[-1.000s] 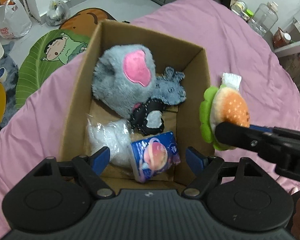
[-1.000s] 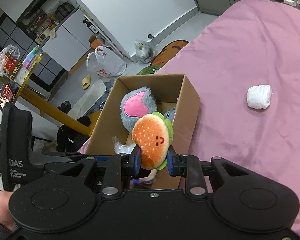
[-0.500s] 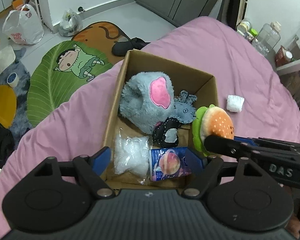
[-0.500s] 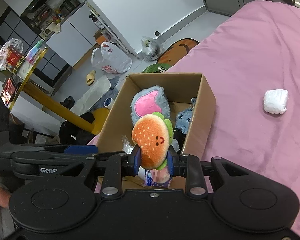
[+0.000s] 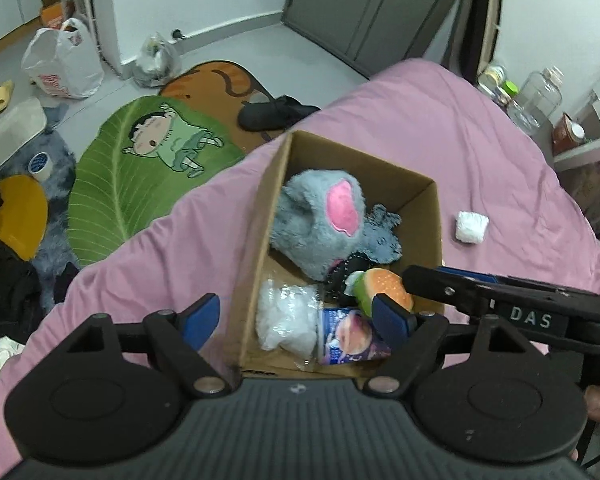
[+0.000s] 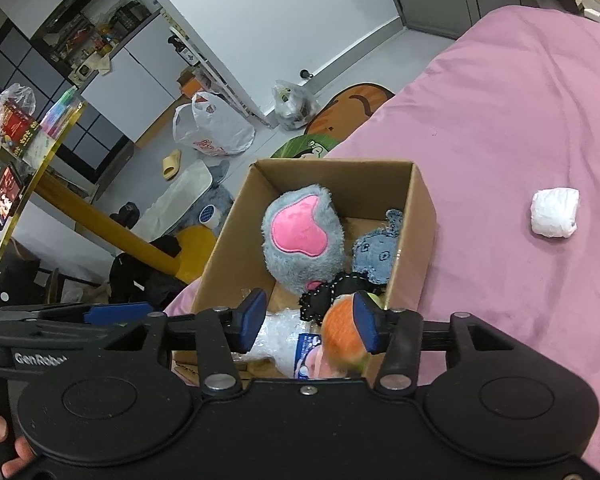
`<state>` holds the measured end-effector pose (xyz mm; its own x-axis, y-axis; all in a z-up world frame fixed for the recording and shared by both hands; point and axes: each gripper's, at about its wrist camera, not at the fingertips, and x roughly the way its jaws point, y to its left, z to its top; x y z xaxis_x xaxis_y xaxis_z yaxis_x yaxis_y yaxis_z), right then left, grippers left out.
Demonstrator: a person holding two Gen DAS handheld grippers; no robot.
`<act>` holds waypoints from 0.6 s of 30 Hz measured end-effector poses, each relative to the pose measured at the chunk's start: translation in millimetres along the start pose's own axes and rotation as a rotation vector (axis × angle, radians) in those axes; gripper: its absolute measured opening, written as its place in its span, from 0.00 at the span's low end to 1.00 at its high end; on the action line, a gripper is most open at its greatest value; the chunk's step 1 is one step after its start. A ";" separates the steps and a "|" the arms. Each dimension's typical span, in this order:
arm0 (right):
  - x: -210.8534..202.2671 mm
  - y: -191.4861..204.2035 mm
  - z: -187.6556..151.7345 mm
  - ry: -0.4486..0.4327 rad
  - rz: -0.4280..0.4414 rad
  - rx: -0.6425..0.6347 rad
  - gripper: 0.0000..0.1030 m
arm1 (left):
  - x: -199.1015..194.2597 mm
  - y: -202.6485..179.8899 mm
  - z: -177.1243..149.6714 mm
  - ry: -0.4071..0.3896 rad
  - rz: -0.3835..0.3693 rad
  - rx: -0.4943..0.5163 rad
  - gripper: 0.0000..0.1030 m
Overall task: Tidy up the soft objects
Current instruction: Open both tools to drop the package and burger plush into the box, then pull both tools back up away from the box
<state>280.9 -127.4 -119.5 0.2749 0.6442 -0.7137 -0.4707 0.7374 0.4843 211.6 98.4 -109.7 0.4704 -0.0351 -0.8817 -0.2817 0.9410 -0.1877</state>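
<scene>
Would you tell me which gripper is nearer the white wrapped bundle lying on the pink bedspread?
Right. The right gripper hangs over the cardboard box beside the white bundle; the left gripper sits farther away.

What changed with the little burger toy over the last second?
The right gripper carried the burger toy from beside the box in over its rim, and its jaws are now opening, letting it drop inside. The left gripper pulled up and back, empty. The box, grey plush and white bundle stayed put.
</scene>
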 end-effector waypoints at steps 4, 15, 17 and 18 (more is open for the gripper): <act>-6.9 -0.2 0.4 -0.018 -0.010 -0.013 0.57 | -6.8 8.8 -1.2 -0.010 0.023 -0.033 0.83; -35.0 -4.8 1.0 -0.083 -0.002 -0.052 0.81 | -27.7 2.0 -3.2 -0.043 0.110 -0.069 0.97; -40.6 -9.2 1.7 -0.096 -0.003 -0.046 0.84 | -31.9 -0.8 -3.2 -0.058 0.113 -0.074 0.98; -43.0 -12.0 2.0 -0.101 -0.003 -0.039 0.85 | -34.4 -3.0 -3.1 -0.068 0.111 -0.074 1.00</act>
<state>276.4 -163.6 -93.5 0.3584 0.6610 -0.6593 -0.5017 0.7319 0.4611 193.6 95.8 -80.1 0.4879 0.0936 -0.8679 -0.3951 0.9102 -0.1240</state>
